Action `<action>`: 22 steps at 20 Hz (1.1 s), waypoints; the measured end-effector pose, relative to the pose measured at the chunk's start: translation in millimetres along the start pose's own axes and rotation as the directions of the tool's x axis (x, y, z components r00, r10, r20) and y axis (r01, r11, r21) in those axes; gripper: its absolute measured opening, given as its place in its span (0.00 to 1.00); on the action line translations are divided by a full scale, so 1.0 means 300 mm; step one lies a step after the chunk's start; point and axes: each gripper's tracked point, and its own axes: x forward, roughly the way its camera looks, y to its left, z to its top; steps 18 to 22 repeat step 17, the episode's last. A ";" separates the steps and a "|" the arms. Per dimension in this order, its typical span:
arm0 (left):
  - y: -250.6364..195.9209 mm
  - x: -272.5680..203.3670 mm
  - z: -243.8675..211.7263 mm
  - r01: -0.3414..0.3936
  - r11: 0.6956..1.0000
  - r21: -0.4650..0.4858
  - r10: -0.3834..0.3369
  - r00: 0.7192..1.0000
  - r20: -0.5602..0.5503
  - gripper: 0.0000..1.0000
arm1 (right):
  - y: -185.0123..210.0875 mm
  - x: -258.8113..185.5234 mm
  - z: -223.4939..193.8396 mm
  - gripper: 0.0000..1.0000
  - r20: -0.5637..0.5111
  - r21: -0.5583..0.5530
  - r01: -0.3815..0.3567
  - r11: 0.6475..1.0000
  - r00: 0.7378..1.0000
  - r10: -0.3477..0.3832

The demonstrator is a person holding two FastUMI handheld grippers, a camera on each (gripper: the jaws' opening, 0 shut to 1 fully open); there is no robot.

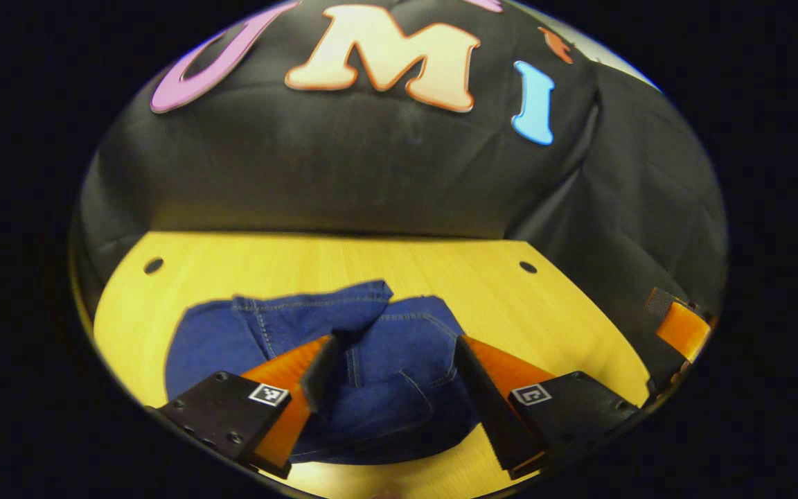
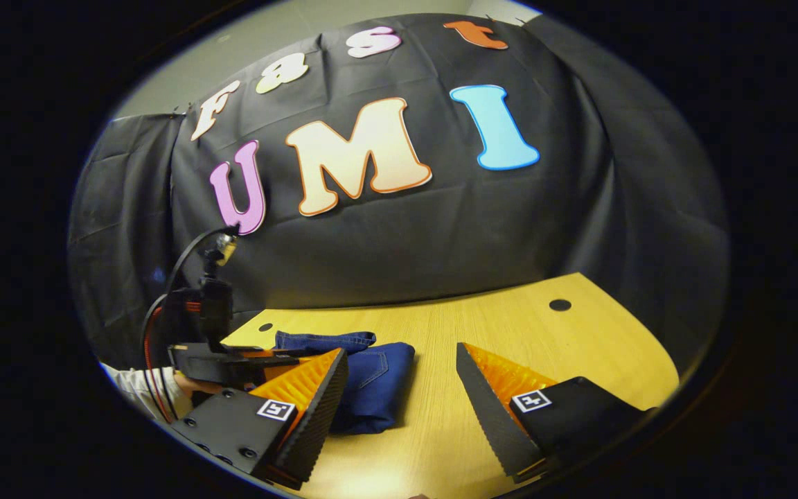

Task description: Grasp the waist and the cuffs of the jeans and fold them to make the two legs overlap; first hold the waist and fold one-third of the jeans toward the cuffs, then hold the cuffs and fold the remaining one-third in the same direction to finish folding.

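Observation:
The dark blue jeans (image 1: 385, 374) lie in a folded bundle on the wooden table (image 1: 288, 267), with one stitched edge raised at the back. My left gripper (image 1: 395, 346) hovers low over the bundle, its orange and black fingers (image 1: 302, 367) spread wide and pressing on nothing. In the right gripper view the jeans (image 2: 375, 384) sit to the left. The left gripper (image 2: 260, 360) reaches over them from the left side. My right gripper (image 2: 399, 371) is open just right of the bundle, above bare wood.
The table top (image 2: 510, 333) has small round holes (image 1: 528, 267) near its back corners. The black cloth wall (image 1: 371, 173) rises right behind it. A hand in a striped sleeve (image 2: 146, 388) holds the left gripper, with a cable above it. The right gripper's orange finger (image 1: 683, 329) shows at the far right.

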 end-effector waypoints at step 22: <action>0.204 -0.802 0.335 -0.207 0.976 0.062 0.158 0.883 0.443 0.95 | 0.408 -0.304 0.329 0.97 0.360 -0.053 0.084 0.995 0.931 -0.059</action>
